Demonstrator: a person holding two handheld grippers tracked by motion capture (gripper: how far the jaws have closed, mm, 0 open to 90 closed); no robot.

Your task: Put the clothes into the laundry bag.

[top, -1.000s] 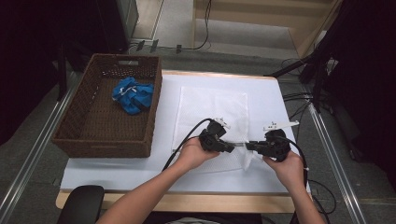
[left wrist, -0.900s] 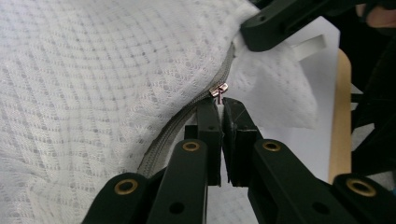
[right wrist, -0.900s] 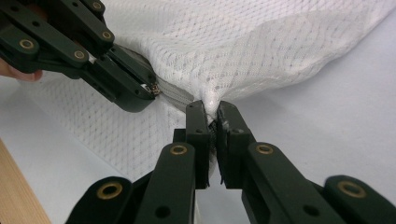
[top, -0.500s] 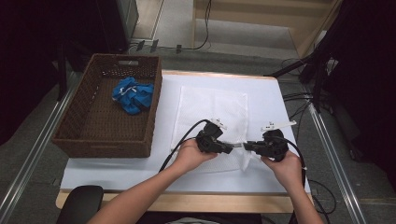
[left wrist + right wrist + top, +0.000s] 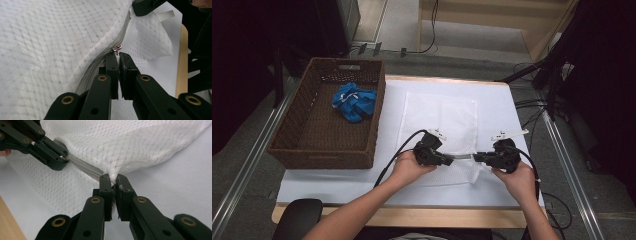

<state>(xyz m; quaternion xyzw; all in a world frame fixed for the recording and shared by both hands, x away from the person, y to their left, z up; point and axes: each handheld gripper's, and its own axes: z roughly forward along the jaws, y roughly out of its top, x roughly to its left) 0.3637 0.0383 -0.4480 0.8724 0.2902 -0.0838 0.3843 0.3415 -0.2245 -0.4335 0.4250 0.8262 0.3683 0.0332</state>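
A white mesh bag (image 5: pixel 439 117) lies flat on the white table cover, its grey zipper (image 5: pixel 463 157) along the near edge. My left gripper (image 5: pixel 452 159) points right and is shut on the small metal zipper pull (image 5: pixel 117 47), seen right at its jaw tips (image 5: pixel 116 56). My right gripper (image 5: pixel 475 156) faces it from the right and is shut on the bag's fabric at the zipper end (image 5: pixel 113 178). A short stretch of zipper tape (image 5: pixel 85 167) runs taut between the two. The left gripper (image 5: pixel 50 152) also appears at the upper left of the right gripper view.
A brown wicker basket (image 5: pixel 377 115) stands at the left of the table with a crumpled blue cloth (image 5: pixel 354 100) inside. The table's wooden front edge (image 5: pixel 412 215) runs near the person. Cables trail off the right side (image 5: pixel 532 107).
My left gripper has slid slightly to the left with the zipper pull, so more zipper shows between the grippers. The right gripper has stayed put.
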